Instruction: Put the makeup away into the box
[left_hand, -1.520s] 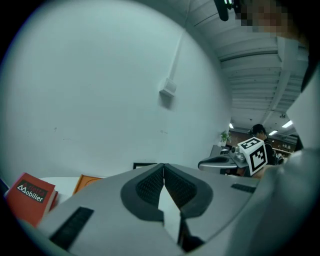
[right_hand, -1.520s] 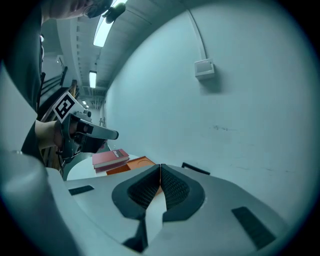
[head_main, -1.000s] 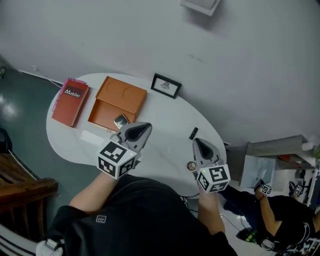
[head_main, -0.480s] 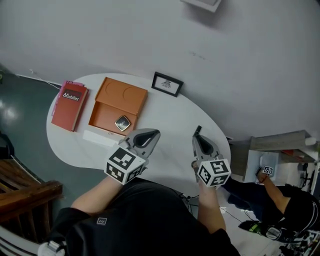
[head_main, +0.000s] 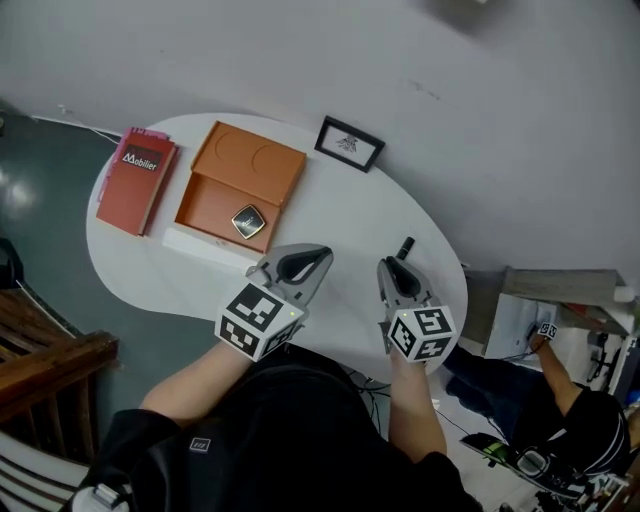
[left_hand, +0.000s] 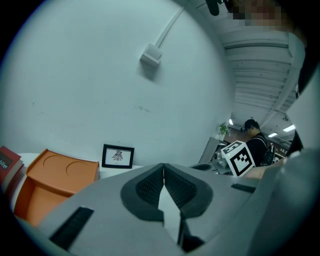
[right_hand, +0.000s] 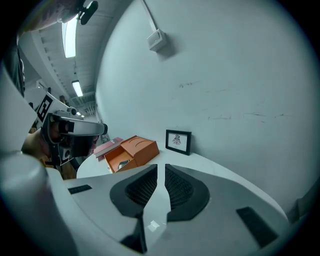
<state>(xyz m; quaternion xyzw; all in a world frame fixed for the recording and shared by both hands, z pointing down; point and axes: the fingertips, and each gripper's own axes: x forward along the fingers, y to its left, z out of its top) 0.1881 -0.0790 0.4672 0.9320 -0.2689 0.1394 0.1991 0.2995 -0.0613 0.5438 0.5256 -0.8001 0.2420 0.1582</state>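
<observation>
An open orange box lies on the white oval table, lid folded back, with a dark square compact inside its tray. A small black makeup tube lies near the table's right edge, just beyond my right gripper. That gripper is shut and empty, and its jaws point toward the box and the wall. My left gripper hovers over the table's near middle, right of the box. It is shut, with its jaw tips meeting on nothing.
A red book lies left of the box. A small black picture frame stands by the wall behind it. A white strip lies along the box's near side. A wooden bench stands at the lower left. Another person sits at the right.
Both grippers have come down closer to the table. The right one now sits just short of the black tube. A small round item beside it earlier is no longer visible.
</observation>
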